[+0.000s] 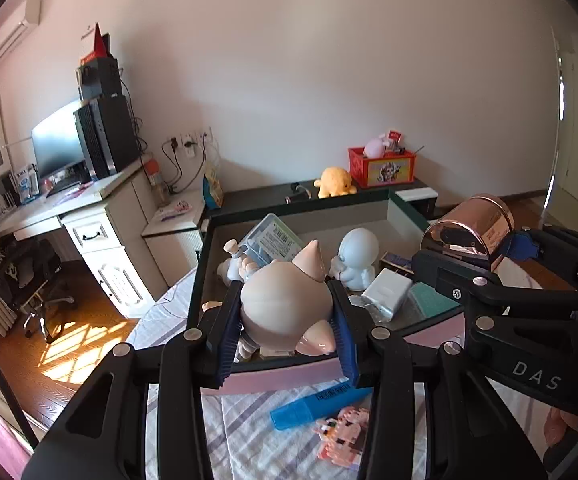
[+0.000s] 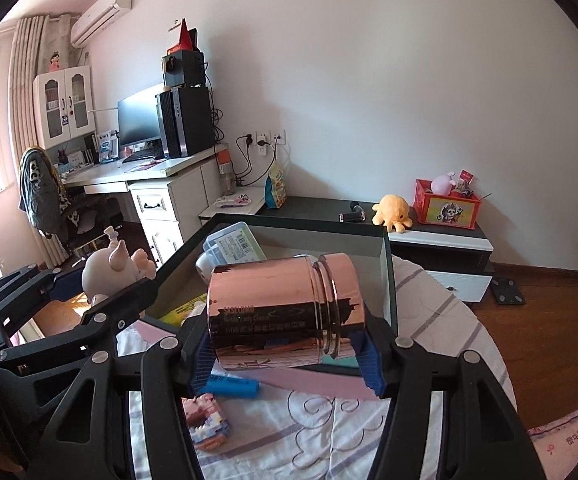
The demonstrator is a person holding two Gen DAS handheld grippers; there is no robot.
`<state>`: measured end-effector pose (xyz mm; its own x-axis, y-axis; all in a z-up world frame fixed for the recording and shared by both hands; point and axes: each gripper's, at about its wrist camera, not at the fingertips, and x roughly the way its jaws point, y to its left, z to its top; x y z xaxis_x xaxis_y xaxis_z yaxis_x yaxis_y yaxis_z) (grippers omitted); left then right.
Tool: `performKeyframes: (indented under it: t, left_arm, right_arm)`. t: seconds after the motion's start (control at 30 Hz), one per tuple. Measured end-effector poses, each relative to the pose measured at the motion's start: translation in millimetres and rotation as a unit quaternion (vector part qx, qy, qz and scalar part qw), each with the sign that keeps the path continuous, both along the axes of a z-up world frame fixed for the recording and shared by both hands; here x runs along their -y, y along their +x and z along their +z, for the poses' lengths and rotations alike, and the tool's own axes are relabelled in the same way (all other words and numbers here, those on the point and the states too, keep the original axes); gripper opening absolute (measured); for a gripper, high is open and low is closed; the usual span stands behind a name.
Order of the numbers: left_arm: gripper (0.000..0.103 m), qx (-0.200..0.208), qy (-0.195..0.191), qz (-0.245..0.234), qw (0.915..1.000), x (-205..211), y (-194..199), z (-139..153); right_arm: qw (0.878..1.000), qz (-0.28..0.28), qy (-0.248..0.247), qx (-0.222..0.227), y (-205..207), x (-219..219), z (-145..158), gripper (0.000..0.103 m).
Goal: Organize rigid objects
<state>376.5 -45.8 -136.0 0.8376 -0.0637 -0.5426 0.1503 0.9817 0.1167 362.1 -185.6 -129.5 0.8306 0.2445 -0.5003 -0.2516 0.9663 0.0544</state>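
Observation:
My left gripper (image 1: pixel 285 332) is shut on a pale pink figurine with pointed ears (image 1: pixel 285 308), held above the near end of a dark-walled storage box (image 1: pixel 273 376). The box holds a white figure (image 1: pixel 355 256), a white charger (image 1: pixel 385 292) and a clear labelled case (image 1: pixel 273 236). My right gripper (image 2: pixel 285 356) is shut on a shiny rose-gold can (image 2: pixel 281 312) lying sideways over the box's near right corner (image 2: pixel 387 272). A blue marker (image 1: pixel 317 404) and a pink block toy (image 1: pixel 343 432) lie on the checked bedcover in front of the box.
Behind the box runs a dark low cabinet (image 2: pixel 321 206) with a yellow plush octopus (image 2: pixel 393 210) and a red crate (image 2: pixel 447 204). A white desk (image 2: pixel 161 172) with monitor, computer tower and chair stands at the left. Wooden floor lies on both sides.

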Motion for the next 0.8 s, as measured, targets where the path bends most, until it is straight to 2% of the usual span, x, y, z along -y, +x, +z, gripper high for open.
performKeyframes:
  t: [0.17, 0.27, 0.43, 0.53, 0.6, 0.63, 0.67, 0.8]
  left_arm:
    - [0.042, -0.045, 0.008, 0.009, 0.9989, -2.4, 47.6, -28.4]
    - [0.042, -0.07, -0.001, 0.012, 0.9975, -6.8, 66.0, -44.1]
    - [0.044, -0.051, 0.009, 0.026, 0.9983, -7.8, 65.3, -47.4]
    - [0.057, -0.036, -0.005, 0.034, 0.9988, -14.4, 56.3, -38.9]
    - [0.077, -0.019, -0.013, 0.045, 0.9987, -22.5, 45.7, -27.9]
    - [0.081, -0.007, -0.019, 0.048, 0.9987, -26.3, 38.4, -21.7]
    - [0.088, 0.003, -0.024, 0.05, 0.9984, -29.8, 29.7, -15.1]
    - [0.096, 0.036, -0.042, 0.051, 0.9972, -37.0, -15.4, 9.6]
  right_arm:
    - [0.999, 0.009, 0.0, -0.05, 56.3, -3.5, -29.3, 0.06]
    - [0.997, 0.014, -0.002, -0.072, 77.7, -7.9, -44.5, 0.06]
    - [0.994, 0.02, 0.004, -0.107, 95.1, -8.9, -69.1, 0.061]
    - [0.994, 0.008, 0.008, -0.109, 94.6, -7.4, -68.7, 0.067]
    - [0.996, -0.004, 0.009, -0.092, 85.5, -2.1, -58.5, 0.077]
    - [0.996, -0.008, 0.014, -0.082, 78.8, 1.4, -51.6, 0.084]
    - [0.997, -0.01, 0.021, -0.074, 71.9, 4.9, -44.4, 0.085]
    - [0.998, -0.005, 0.037, -0.047, 37.1, 7.1, -18.0, 0.085]
